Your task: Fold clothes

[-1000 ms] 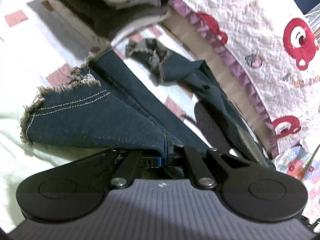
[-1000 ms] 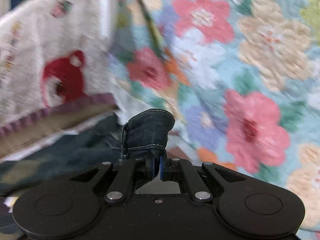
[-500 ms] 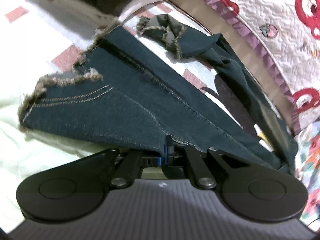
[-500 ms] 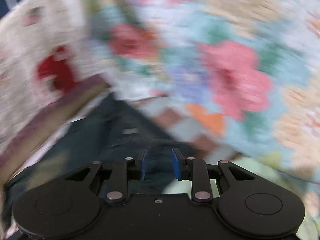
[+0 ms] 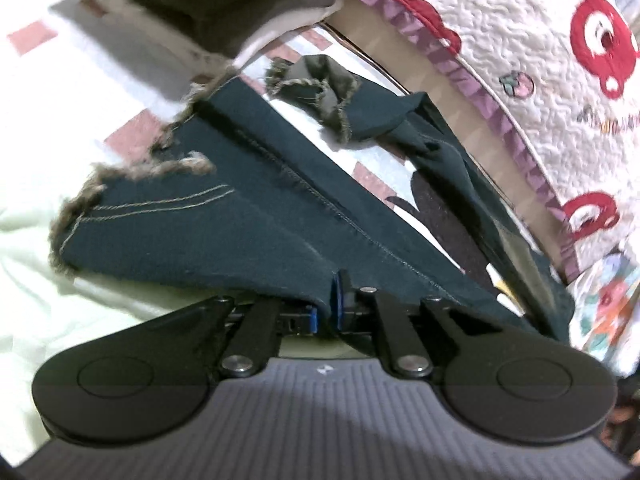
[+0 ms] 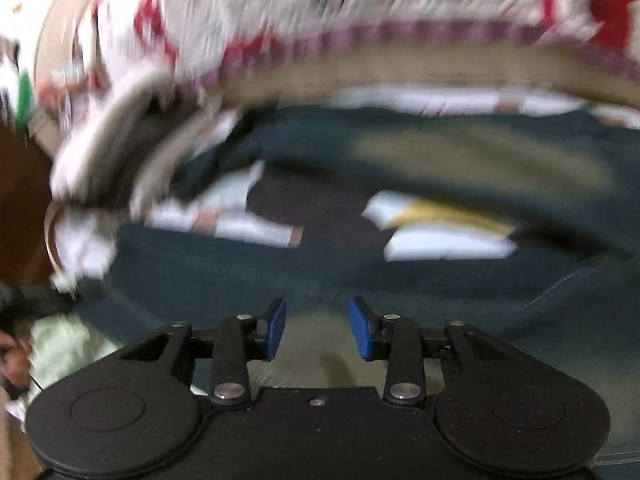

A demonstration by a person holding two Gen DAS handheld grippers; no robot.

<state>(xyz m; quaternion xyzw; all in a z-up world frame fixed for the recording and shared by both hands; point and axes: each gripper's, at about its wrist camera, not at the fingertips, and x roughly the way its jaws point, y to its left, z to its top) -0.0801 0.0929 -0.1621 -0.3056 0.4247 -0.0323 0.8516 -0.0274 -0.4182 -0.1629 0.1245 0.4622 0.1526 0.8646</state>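
Dark jeans [image 5: 240,240] lie spread on your pale bedsheet [image 5: 60,120], waist end at your grippers.

Your left gripper [image 5: 327,312] has just been easing apart, denim still between its blue pads [image 5: 339,300]; whether they still press it, you can't tell. Your right gripper [image 6: 317,330] has just been opening and stands apart over the jeans, nothing between. Beyond the jeans lies a red-and-white quilt [image 5: 520,40].

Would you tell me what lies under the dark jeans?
Under the jeans lies a white bedsheet with pink squares and a dark print; whatever the denim covers directly cannot be seen.
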